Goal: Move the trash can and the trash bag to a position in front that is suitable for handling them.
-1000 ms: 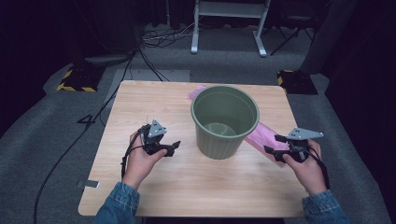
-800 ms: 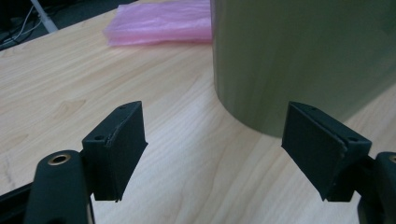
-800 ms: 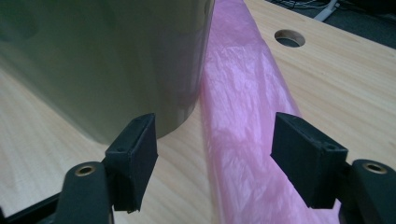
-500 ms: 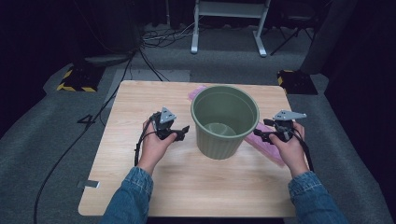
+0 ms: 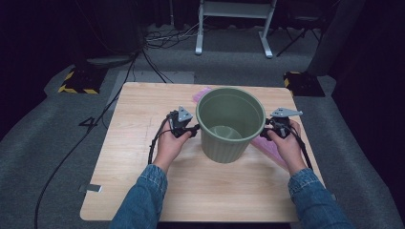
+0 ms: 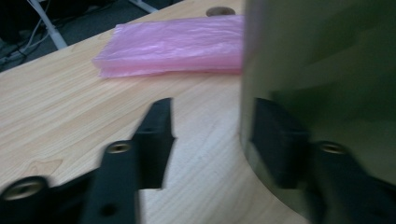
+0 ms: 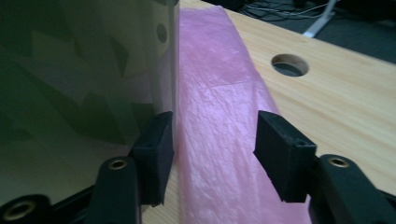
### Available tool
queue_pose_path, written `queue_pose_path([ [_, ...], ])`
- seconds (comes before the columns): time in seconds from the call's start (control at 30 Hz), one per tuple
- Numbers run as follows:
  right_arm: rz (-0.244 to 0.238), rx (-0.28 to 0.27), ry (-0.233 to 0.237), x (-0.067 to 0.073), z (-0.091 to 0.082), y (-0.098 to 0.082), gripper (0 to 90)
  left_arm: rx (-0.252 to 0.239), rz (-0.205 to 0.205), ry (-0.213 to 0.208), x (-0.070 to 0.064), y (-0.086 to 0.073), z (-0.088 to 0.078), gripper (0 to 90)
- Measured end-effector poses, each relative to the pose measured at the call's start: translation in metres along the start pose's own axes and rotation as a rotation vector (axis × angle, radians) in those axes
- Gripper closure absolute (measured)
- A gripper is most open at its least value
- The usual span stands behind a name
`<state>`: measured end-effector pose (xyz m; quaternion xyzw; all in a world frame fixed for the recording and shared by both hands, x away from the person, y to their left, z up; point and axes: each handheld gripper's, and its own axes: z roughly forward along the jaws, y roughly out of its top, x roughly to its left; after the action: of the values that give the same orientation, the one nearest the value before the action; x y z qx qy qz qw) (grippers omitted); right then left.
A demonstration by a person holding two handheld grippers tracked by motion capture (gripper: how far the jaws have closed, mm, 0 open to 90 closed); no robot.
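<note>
The green bucket (image 5: 231,124) stands upright on the worktop (image 5: 138,124), partly over pink bags (image 7: 219,116). Left claw (image 5: 190,130) and right claw (image 5: 267,130) flank it, jaws apart.

Sleeves: blue denim on both forearms, left sleeve (image 5: 143,198) and right sleeve (image 5: 317,198), with a stitched cuff at each wrist.
Left gripper (image 5: 193,130): black body, a grey three-cornered plate on top, a black cable looping off its side.
Right gripper (image 5: 265,130): black body, a grey three-cornered plate on top, a thin black cable running back along the forearm.
Jaws, left gripper view: two matte black arms with blocky rectangular pads (image 6: 156,135); brass-coloured screw holes in the arms.
Jaws, right gripper view: the same black arms, square-edged pads (image 7: 285,151), brass-ringed screw holes.
</note>
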<state>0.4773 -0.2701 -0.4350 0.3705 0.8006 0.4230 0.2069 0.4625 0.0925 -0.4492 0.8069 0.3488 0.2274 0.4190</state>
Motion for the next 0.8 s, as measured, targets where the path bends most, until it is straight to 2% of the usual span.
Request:
queue_pose_path([
  [0.07, -0.022, 0.009, -0.025, 0.007, -0.007, 0.000, 53.7, 0.008, 0.005, -0.027, -0.006, -0.001, -0.005, 53.9],
  [0.1, -0.022, 0.009, -0.025, 0.007, -0.007, 0.000, 53.7, 0.010, 0.003, -0.038, -0.008, -0.003, -0.007, 53.9],
  [0.2, -0.027, 0.017, 0.009, 0.016, -0.017, -0.006, 51.2, 0.018, 0.000, -0.051, -0.014, -0.012, -0.019, 48.8],
  [0.33, -0.017, 0.019, 0.024, 0.026, -0.025, -0.013, 48.8, 0.009, -0.008, -0.058, -0.018, -0.020, -0.029, 42.9],
  [0.4, -0.016, 0.006, 0.040, 0.036, -0.031, -0.019, 48.4, 0.006, -0.009, -0.064, -0.023, -0.028, -0.040, 42.7],
  [0.6, -0.043, 0.005, 0.099, 0.053, -0.043, -0.027, 46.9, 0.010, 0.003, -0.069, -0.031, -0.038, -0.058, 42.3],
  [0.7, -0.043, -0.001, 0.111, 0.059, -0.048, -0.030, 46.9, 0.006, 0.001, -0.083, -0.039, -0.044, -0.068, 42.3],
  [0.8, -0.029, -0.013, 0.143, 0.069, -0.056, -0.039, 45.6, -0.021, -0.007, -0.119, -0.048, -0.055, -0.080, 40.6],
])
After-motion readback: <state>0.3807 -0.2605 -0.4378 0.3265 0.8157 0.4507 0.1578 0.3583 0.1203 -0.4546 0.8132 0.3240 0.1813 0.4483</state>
